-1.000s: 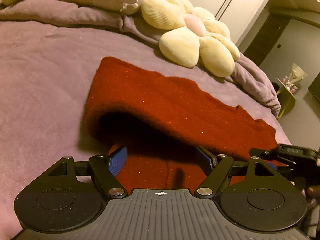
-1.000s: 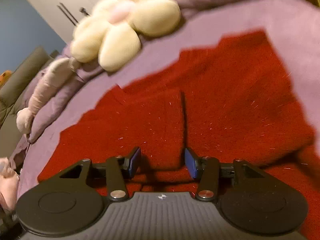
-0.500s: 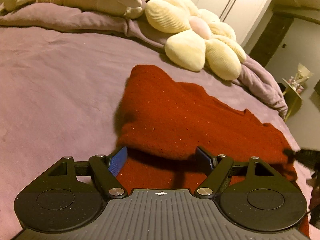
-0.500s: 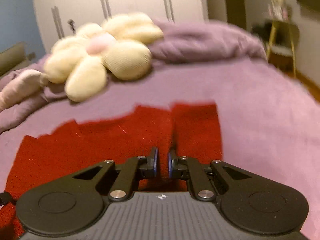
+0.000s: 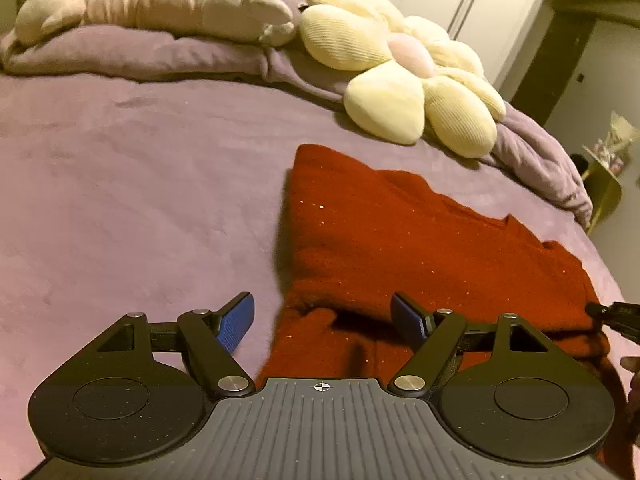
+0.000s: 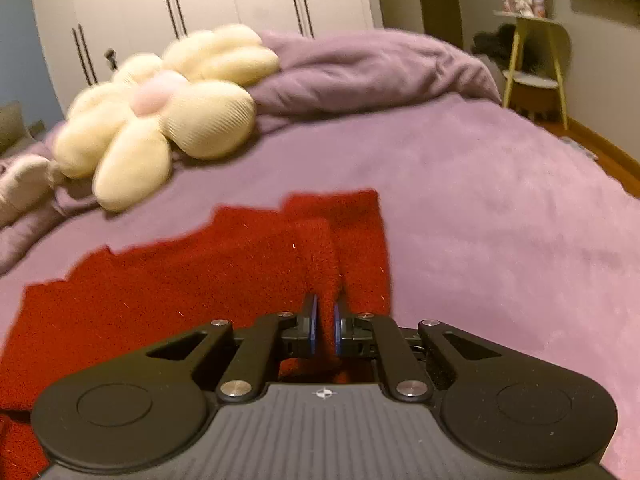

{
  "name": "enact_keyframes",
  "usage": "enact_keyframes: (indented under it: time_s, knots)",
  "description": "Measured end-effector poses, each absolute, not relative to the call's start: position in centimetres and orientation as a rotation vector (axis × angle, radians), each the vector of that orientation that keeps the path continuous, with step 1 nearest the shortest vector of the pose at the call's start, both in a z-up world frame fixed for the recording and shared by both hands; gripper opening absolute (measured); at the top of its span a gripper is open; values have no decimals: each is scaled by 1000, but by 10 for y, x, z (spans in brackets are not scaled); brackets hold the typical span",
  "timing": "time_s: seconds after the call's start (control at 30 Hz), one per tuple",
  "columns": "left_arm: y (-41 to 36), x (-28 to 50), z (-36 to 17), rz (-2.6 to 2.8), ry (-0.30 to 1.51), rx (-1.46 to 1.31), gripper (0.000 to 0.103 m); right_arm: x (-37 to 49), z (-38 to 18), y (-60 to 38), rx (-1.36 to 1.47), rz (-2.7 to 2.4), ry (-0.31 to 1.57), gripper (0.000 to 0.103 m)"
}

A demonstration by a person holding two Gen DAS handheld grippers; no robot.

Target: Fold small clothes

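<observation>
A red knit garment lies partly folded on the purple bed cover. My left gripper is open, its blue pads on either side of the garment's near left edge, not touching it. In the right wrist view my right gripper is shut on a pinched ridge of the red garment near its right edge. The right gripper's tip shows at the far right of the left wrist view.
A cream flower-shaped cushion and a long beige plush toy lie on the bunched purple duvet at the head of the bed. White wardrobe doors stand behind. A yellow side table stands off the right edge.
The lifted fold of the garment has dropped flat and shifted right in the left view. My right gripper closed on a ridge of the fabric. The left gripper stayed open.
</observation>
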State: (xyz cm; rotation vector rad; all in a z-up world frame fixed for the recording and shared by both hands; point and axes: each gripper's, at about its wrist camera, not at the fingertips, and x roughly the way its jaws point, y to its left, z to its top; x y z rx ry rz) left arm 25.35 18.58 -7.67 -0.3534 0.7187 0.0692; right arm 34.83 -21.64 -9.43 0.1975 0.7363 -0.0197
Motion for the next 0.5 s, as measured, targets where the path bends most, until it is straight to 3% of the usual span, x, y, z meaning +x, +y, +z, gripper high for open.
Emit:
enact_keyframes:
  time_s: [0.17,0.33,0.5]
  knots:
    - [180,265,-58,55,674,-351,83,341,-75,-200,136,-75,691,20]
    - [142,306,-55,-9,660,-314,90,351,-76,-149,68,177,684,19]
    - [112,354,-89,34,788,-212,87,381,-111,-130,-72,188,773,17]
